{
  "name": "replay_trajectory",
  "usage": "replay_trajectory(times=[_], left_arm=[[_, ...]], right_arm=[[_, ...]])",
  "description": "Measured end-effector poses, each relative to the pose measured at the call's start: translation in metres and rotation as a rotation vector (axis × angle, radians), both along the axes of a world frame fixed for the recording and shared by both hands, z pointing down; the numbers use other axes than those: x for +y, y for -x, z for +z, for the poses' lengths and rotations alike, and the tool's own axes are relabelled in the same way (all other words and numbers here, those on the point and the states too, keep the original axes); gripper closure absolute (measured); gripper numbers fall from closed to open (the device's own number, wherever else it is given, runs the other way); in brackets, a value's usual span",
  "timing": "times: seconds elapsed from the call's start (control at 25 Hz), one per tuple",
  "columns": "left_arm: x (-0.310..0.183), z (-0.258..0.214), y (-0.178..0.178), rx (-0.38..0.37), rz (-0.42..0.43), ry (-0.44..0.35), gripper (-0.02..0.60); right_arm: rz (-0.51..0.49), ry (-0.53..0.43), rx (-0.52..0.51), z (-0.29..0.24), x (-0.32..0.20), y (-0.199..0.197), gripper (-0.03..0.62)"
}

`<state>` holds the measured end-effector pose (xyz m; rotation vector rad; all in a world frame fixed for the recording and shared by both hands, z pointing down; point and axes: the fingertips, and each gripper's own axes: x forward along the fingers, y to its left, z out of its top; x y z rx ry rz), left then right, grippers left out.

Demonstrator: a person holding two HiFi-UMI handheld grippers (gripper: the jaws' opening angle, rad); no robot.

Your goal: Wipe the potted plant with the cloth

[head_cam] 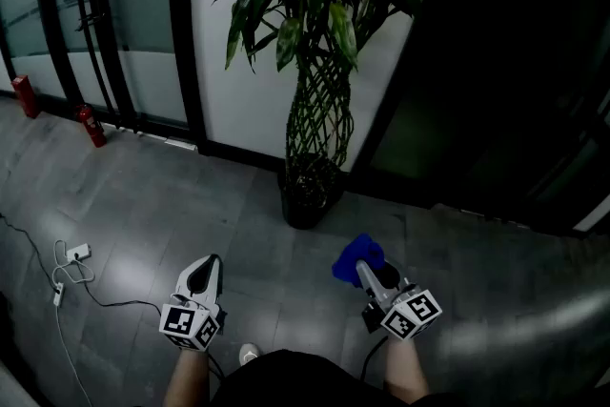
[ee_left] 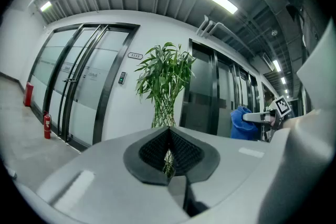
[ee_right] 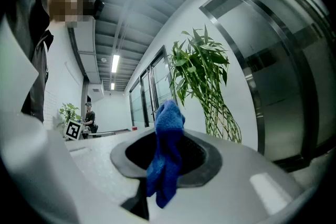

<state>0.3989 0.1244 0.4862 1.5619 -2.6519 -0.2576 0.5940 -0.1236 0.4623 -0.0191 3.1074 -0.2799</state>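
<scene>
While it hangs low and near, the right gripper (head_cam: pixel 370 276): jaws drawn in on the blue cloth (ee_right: pixel 167 144), pinching it at mid-length. In the right gripper view a fold stands up above the jaws and a tail hangs below. That loose fold leads the gripper, which should suit soft contact with leaves.
Cloth: bunched, not spread. It touches only the right gripper and is well apart from the plant.
Left gripper (ee_left: pixel 169 157): jaws pressed all but together, with only a sliver of gap and nothing in it. It sits to the left of the right gripper at about the same nearness. It looks kept free, perhaps to steady a stem.
Potted plant (head_cam: pixel 319 33): far ahead, roughly between the two grippers. It stands upright, with woven stems rising from a dark pot (head_cam: pixel 307 195) and the leaves spreading high above.
Floor (head_cam: pixel 143 205): grey tiles carry the pot against a white wall. A bare stretch lies between pot and grippers, and a white cable (head_cam: pixel 71 267) trails at the left.
Stage, as a judgement: wiping not begun; the cloth has to go forward and up to the leaves.
Risk, as a judgement: the thin stems may sway under pressure.
</scene>
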Motion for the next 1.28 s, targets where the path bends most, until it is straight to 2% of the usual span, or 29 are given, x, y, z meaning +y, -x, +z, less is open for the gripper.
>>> replay_trajectory(times=[0.24,0.52,0.72,0.96,1.28], left_arm=[[0.01,-0.003,0.038,-0.014,-0.009,-0.009,0.575],[-0.001,0.001,0.072,-0.011,0.07,0.018,0.575],[-0.01,0.002,0.092,-0.027,0.065,0.04,0.575],[-0.073,-0.002,0.105,-0.057,0.024,0.05,0.575],[-0.212,-0.039,0.083,-0.083,-0.021,-0.016,0.575]], right_arm=[[-0.002,-0.013,-0.01,-0.011,0.02,0.042,0.49],[0.032,-0.047,0.031,-0.004,0.033,0.079,0.49],[0.031,-0.031,0.016,0.003,0.024,0.094,0.49],[-0.008,-0.022,-0.03,0.0,-0.041,0.116,0.49],[-0.175,-0.044,-0.117,-0.036,-0.155,0.144,0.49]])
